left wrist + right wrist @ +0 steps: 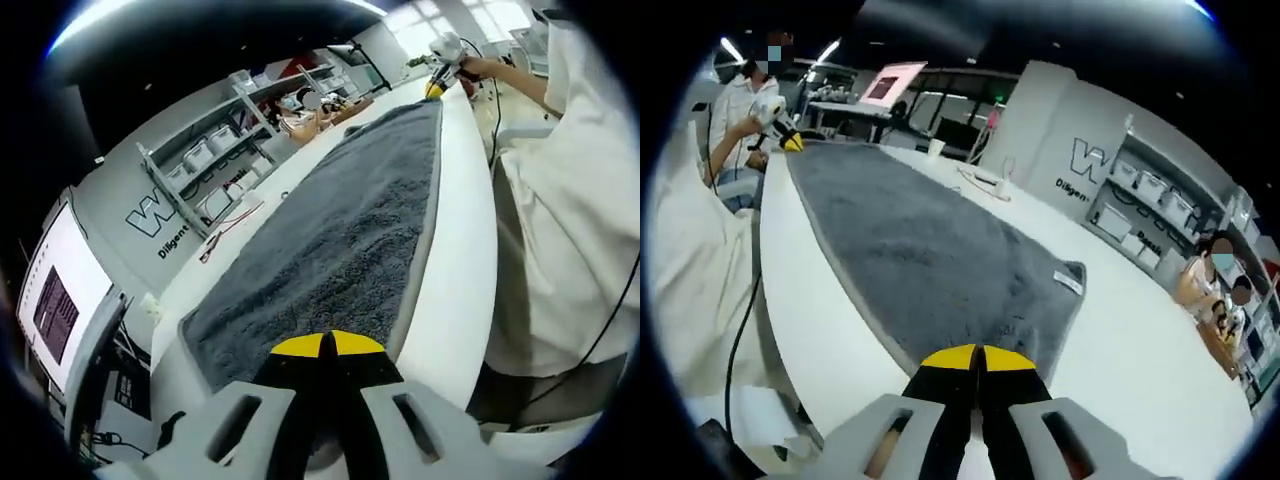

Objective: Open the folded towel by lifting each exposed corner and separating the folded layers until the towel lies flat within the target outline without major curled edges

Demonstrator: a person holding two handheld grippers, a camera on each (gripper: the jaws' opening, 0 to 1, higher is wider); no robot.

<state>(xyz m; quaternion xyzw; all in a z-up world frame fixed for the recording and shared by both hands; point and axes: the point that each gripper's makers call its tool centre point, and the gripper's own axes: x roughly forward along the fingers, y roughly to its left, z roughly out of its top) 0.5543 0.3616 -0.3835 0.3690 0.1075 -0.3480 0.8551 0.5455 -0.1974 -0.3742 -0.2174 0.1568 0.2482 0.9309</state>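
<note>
Towel point(340, 240) spread along the white surface point(460, 260), pinched at opposite ends.
Both jaws are closed on its edge; a label point(1068, 282) is seen in the right gripper view.

A long white bench point(460, 270) runs through both views. Beyond its far edge in the left gripper view stands a grey shelving rack point(205, 160) loaded with clear storage boxes point(198, 152), set against a grey wall with large white lettering point(150, 215). A red cable point(225, 232) lies near the bench's far edge. A monitor point(55, 305) glows at the left. In the right gripper view, a white cup point(936, 148) sits near the bench's far edge, and two people point(1215, 285) are by the shelves at the right.
</note>
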